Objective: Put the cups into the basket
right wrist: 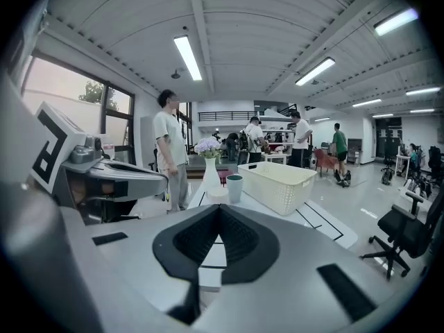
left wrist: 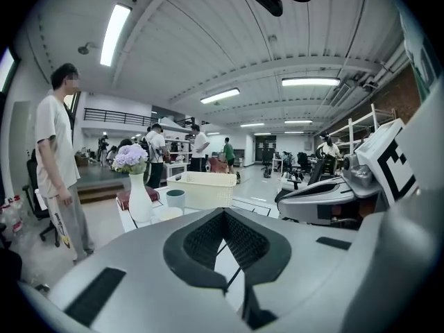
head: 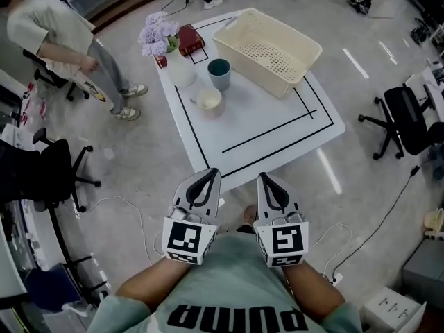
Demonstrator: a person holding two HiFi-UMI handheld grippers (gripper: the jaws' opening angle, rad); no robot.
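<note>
A teal cup [head: 219, 73] stands upright on the white table [head: 277, 127], just left of the cream slotted basket [head: 267, 50]. A low cream cup [head: 209, 100] sits in front of the teal one. My left gripper [head: 211, 174] and right gripper [head: 265, 177] hover side by side off the table's near edge, both shut with nothing between the jaws. The left gripper view looks past its jaws [left wrist: 223, 215] at the teal cup [left wrist: 175, 198], the cream cup [left wrist: 166, 214] and the basket [left wrist: 201, 189]. The right gripper view, over its jaws [right wrist: 219, 209], shows the teal cup [right wrist: 234, 187] and the basket [right wrist: 277, 184].
A white vase of lilac flowers [head: 179, 66] and a red book [head: 191, 39] stand at the table's far left corner. A person [head: 62, 40] stands left of the table. Office chairs [head: 48, 175] [head: 409, 120] flank it, and cables trail on the floor.
</note>
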